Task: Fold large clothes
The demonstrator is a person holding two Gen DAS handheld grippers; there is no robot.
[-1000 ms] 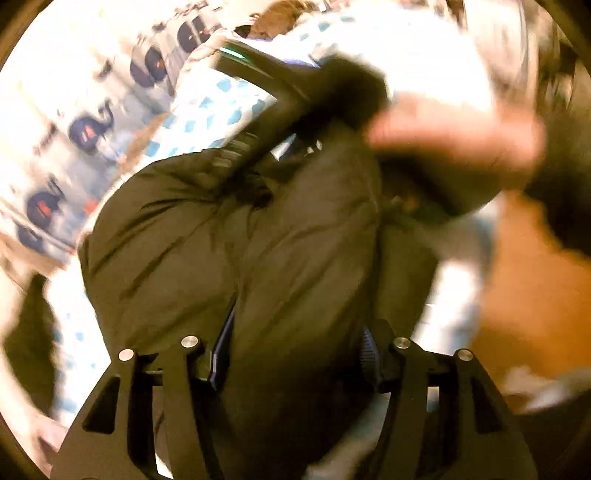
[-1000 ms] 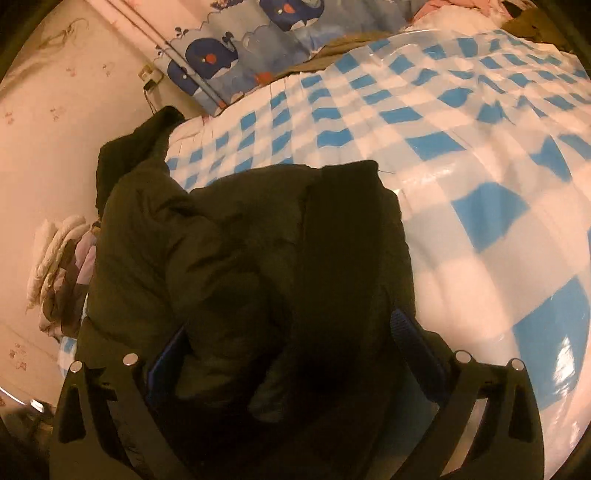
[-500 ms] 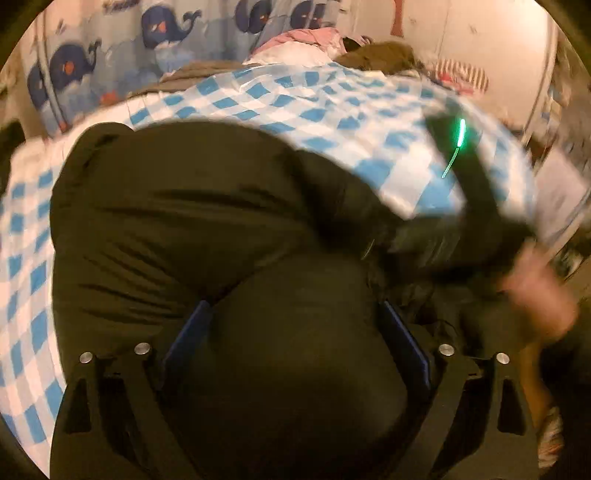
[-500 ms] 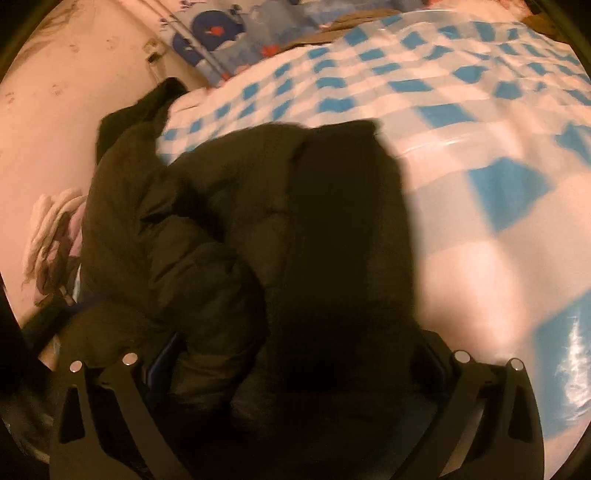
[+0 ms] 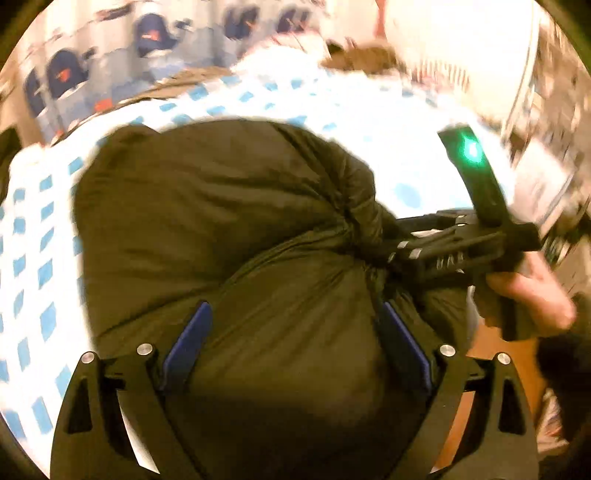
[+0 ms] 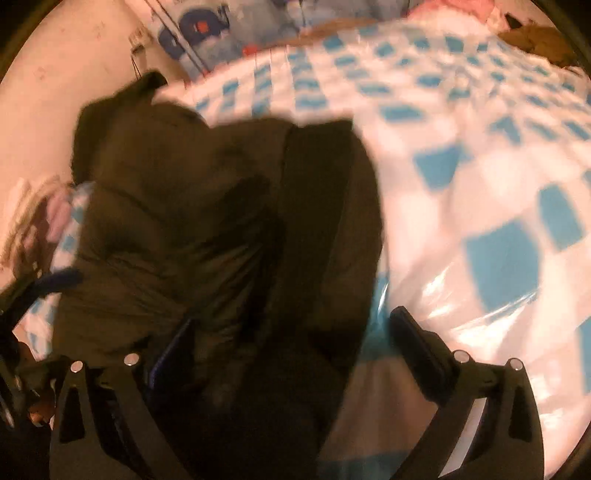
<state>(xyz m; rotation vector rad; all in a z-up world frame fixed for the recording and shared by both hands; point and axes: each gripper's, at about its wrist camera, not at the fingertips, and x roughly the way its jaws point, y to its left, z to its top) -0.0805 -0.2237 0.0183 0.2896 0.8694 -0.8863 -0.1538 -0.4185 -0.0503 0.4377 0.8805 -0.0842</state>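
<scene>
Jacket (image 5: 221, 229) bulges between left tool (image 5: 295, 343) fingers, seemingly ungripped.

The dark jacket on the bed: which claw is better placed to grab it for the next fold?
Probably left. The left claw, jaws just opening, straddles the bulk of the jacket; the right claw sits at its edge, one pad over the checked sheet.

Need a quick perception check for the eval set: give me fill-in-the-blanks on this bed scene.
1. The dark jacket lies on a bed sheet checked white and ____.
2. The curtain behind the bed is printed with ____.
3. The light on the body of the right claw glows ____.
Missing words: blue; whales; green.
</scene>
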